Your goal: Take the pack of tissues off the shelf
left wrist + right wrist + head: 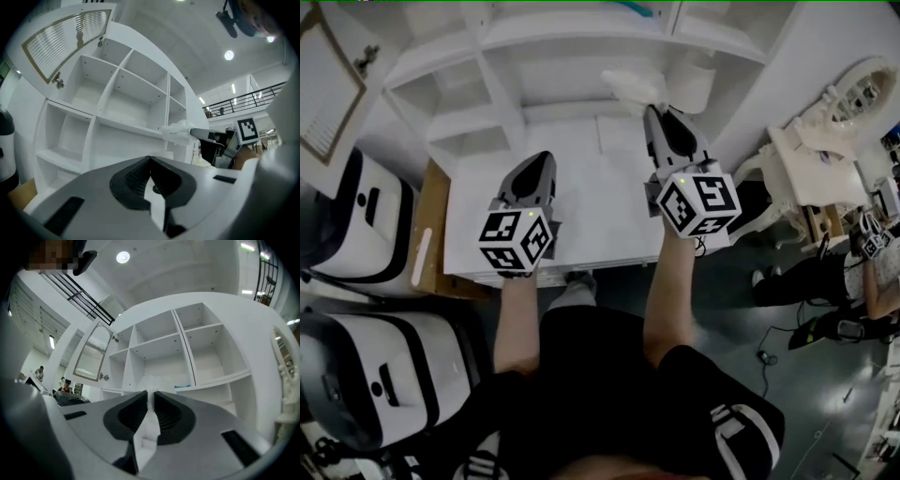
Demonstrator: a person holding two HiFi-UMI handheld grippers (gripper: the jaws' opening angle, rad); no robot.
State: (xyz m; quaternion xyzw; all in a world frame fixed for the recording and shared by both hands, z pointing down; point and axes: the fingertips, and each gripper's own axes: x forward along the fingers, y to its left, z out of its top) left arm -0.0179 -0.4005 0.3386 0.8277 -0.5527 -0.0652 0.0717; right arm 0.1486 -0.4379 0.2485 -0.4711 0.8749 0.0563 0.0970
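Note:
The pack of tissues (634, 87) is a soft white bundle held in front of the white shelf unit (502, 70), just off its middle shelf. My right gripper (653, 111) is shut on it, and the pack's thin wrapper (152, 384) is pinched between the ribbed pads. The left gripper view shows the same pack (179, 131) sticking out of the right gripper's tip. My left gripper (540, 159) hovers lower and to the left, over the white table top (591, 197). Its jaws (150, 162) meet with nothing between them.
The shelf's compartments (159, 326) look bare apart from a teal item (183, 386) on one ledge. A slatted door (65, 40) hangs open at the upper left. White machines (356, 225) stand on the left, ornate white furniture (825, 141) and a seated person (862, 272) on the right.

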